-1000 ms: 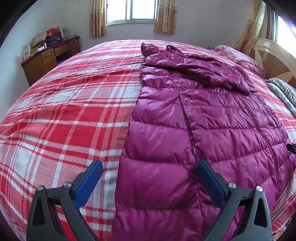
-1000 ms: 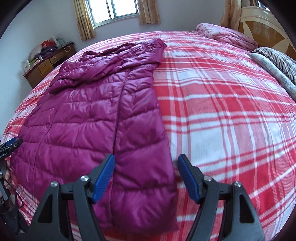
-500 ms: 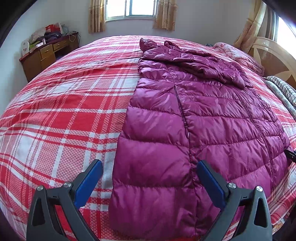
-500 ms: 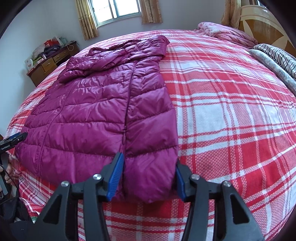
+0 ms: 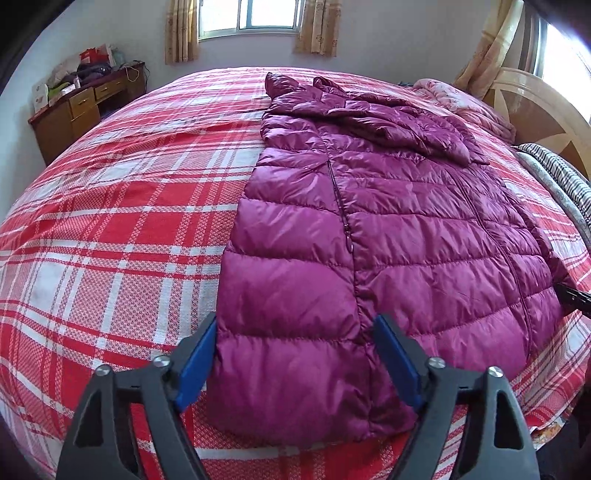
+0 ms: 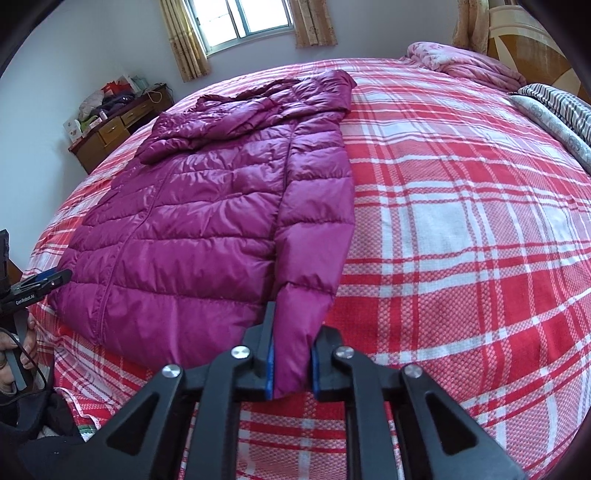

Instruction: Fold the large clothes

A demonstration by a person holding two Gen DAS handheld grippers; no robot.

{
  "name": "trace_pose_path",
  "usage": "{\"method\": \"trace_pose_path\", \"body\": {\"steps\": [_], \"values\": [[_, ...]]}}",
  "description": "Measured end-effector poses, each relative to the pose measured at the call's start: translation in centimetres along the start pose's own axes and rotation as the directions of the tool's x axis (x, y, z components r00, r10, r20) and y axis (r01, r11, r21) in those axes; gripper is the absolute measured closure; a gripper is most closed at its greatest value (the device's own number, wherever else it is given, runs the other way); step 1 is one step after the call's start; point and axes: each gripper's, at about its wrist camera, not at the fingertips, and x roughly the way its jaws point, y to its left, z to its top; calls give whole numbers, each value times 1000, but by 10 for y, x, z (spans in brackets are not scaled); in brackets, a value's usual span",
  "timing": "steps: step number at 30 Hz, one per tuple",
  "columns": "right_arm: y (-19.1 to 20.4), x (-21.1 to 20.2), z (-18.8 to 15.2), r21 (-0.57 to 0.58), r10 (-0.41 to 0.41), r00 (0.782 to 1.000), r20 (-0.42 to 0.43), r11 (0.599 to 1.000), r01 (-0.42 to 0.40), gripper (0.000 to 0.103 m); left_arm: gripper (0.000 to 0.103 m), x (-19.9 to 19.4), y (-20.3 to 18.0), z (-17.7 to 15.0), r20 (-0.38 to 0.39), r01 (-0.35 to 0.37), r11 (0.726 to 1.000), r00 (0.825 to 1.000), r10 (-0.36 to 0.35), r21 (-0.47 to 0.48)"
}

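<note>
On my left I have the left gripper (image 5: 293,354) straddling the near left corner of the purple puffer jacket (image 5: 388,236); its jaws have just been closing in, with the hem between the blue pads (image 5: 195,363), but I can't tell whether they press the fabric yet. The jacket lies flat and zipped on the red plaid bedspread (image 5: 110,229), hem toward me, hood at the far end near the window (image 5: 264,16). A wooden dresser (image 5: 74,107) stands far left. To the right, my right gripper (image 6: 291,363) has just been closing and is now clenched on the jacket's near right hem corner, fabric bunched between its pads. A pink quilt (image 6: 465,68) sits far right.
</note>
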Motion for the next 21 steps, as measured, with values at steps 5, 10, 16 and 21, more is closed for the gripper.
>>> {"method": "trace_pose_path", "body": {"steps": [5,10,16,21], "values": [[1,-8,2,6,28,1000,15,1000,-28,90,77,-5,5,1,-21,72,997,997,-72,-19],[-1,-21,5,26,73,997,37,997,-74,92,92,-18,10,2,-12,135,990,991,-135,-43],[-1,-45,9,35,132,988,79,990,-136,93,94,-52,17,10,62,200,979,979,-196,-50],[2,-71,16,31,175,976,127,983,-181,93,95,-80,23,20,117,291,954,952,-283,-63]]}}
